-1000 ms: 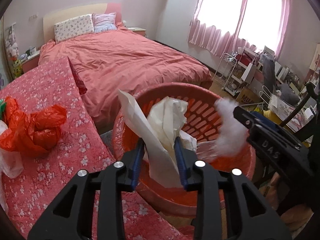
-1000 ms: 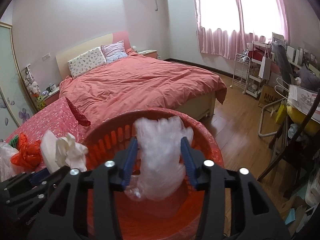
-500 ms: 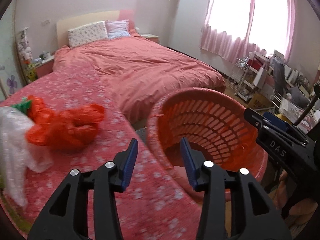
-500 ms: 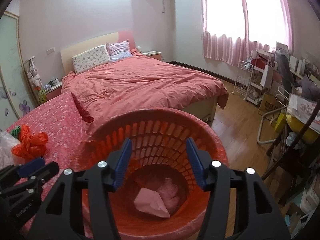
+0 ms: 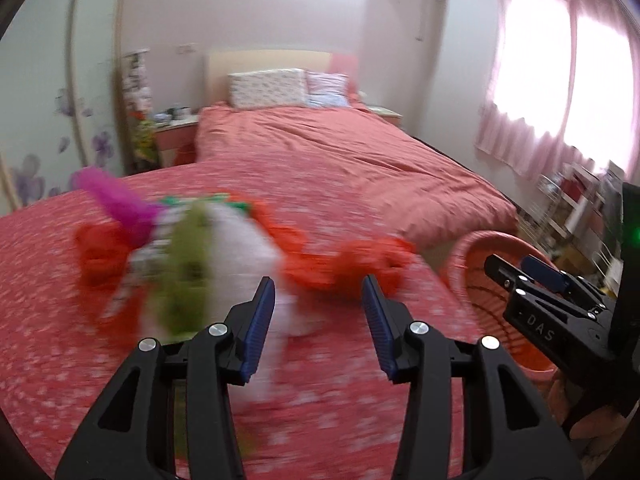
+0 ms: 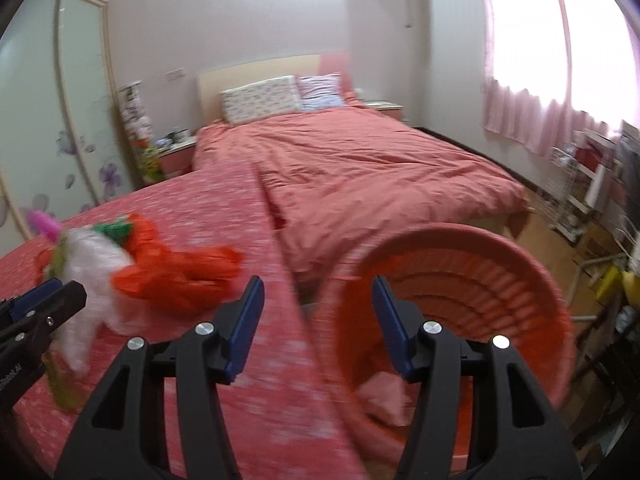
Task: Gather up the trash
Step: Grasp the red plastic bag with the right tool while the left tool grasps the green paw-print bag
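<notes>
Orange plastic bags (image 5: 352, 264) and a white bag (image 5: 236, 248) lay blurred on the flowered red bedspread (image 5: 48, 300). Above it the left gripper (image 5: 318, 320) and right gripper (image 6: 318, 324) stood spread, both empty. Beside the bed, the red laundry basket (image 6: 500, 264) held crumpled pink paper (image 6: 384, 396).

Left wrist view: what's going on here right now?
A person is collecting trash in a bedroom. Both the left hand-held gripper and the right hand-held gripper are open with nothing between their fingers. Some trash already lies in the red basket. The left one faces the blurred pile of bags on the floral cover.
</notes>
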The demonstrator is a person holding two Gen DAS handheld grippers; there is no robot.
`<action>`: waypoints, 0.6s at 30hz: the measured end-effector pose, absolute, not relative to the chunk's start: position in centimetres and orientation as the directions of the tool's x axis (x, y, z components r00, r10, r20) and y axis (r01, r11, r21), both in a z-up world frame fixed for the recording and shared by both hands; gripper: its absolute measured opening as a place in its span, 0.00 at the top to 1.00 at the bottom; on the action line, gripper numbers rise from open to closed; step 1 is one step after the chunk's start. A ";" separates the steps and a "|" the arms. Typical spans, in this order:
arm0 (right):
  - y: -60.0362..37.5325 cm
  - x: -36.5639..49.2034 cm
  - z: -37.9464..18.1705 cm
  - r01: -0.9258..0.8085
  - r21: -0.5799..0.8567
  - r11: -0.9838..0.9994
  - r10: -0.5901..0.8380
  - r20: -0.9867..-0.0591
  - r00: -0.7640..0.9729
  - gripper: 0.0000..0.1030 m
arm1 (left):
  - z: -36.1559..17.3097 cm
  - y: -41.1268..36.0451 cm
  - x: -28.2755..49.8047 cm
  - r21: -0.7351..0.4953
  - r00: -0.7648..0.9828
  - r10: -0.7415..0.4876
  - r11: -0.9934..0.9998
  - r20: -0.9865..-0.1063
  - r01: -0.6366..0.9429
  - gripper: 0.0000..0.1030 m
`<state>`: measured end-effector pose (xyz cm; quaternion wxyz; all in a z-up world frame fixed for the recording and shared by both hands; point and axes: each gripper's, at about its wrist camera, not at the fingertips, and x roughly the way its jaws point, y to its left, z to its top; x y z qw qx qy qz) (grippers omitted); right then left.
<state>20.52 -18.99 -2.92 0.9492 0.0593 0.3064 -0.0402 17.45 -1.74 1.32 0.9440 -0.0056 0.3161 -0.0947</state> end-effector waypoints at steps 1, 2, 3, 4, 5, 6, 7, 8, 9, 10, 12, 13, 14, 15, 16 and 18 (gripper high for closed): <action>-17.9 21.1 -2.9 0.094 0.090 0.992 -0.024 -0.587 0.809 0.47 | 1.4 -1.0 17.5 -0.070 0.786 -0.168 0.985 -0.595 0.158 0.55; -16.8 21.7 -2.9 0.073 0.092 0.993 -0.005 -0.589 0.808 0.47 | 1.4 -0.1 17.5 -0.070 0.789 -0.152 0.988 -0.595 0.137 0.55; -15.8 22.3 -2.9 0.057 0.092 0.994 0.009 -0.592 0.806 0.47 | 1.3 1.2 17.6 -0.072 0.792 -0.130 0.991 -0.597 0.109 0.55; -15.0 22.7 -3.0 0.047 0.090 0.995 0.016 -0.595 0.804 0.47 | 1.2 1.6 17.6 -0.074 0.792 -0.120 0.993 -0.598 0.095 0.55; -14.3 23.3 -3.0 0.037 0.087 0.996 0.023 -0.599 0.800 0.47 | 1.0 2.3 17.7 -0.076 0.792 -0.109 0.994 -0.601 0.080 0.55; -13.5 24.0 -3.2 0.027 0.082 0.996 0.028 -0.606 0.795 0.47 | 0.8 3.1 17.6 -0.079 0.792 -0.096 0.995 -0.603 0.061 0.55; -12.8 24.6 -3.3 0.020 0.078 0.997 0.032 -0.611 0.791 0.47 | 0.7 3.6 17.7 -0.085 0.791 -0.091 0.995 -0.605 0.049 0.55; -12.2 25.2 -3.4 0.014 0.074 0.997 0.034 -0.618 0.786 0.47 | 0.6 4.4 17.8 -0.090 0.791 -0.089 0.995 -0.605 0.042 0.55; -11.6 25.9 -3.7 0.010 0.070 0.997 0.037 -0.629 0.777 0.47 | 0.5 4.9 17.8 -0.096 0.791 -0.085 0.995 -0.606 0.033 0.55; -11.2 26.4 -3.8 0.006 0.070 0.998 0.041 -0.637 0.770 0.47 | 0.4 5.3 17.8 -0.103 0.790 -0.085 0.994 -0.607 0.028 0.55; -10.6 27.2 -4.3 0.011 0.055 0.998 0.028 -0.656 0.754 0.46 | 0.1 5.8 17.6 -0.111 0.791 -0.086 0.994 -0.606 0.023 0.55; -10.4 27.6 -4.7 0.014 0.047 0.999 0.021 -0.668 0.743 0.46 | -0.1 6.4 17.2 -0.114 0.792 -0.087 0.993 -0.605 0.023 0.55; -10.3 28.0 -5.3 0.016 0.045 0.999 0.019 -0.685 0.728 0.46 | -0.2 6.5 17.1 -0.116 0.790 -0.090 0.993 -0.606 0.024 0.55; -10.5 28.0 -5.7 0.014 0.048 0.999 0.023 -0.694 0.719 0.45 | -0.2 6.7 16.9 -0.118 0.791 -0.093 0.993 -0.605 0.026 0.55; -10.5 28.0 -6.2 0.018 0.044 0.999 0.018 -0.700 0.714 0.42 | -0.4 7.1 16.6 -0.120 0.791 -0.096 0.992 -0.605 0.029 0.55; -10.4 27.9 -6.7 0.015 0.045 0.999 0.022 -0.709 0.705 0.39 | -0.6 7.2 16.3 -0.126 0.789 -0.105 0.991 -0.605 0.035 0.55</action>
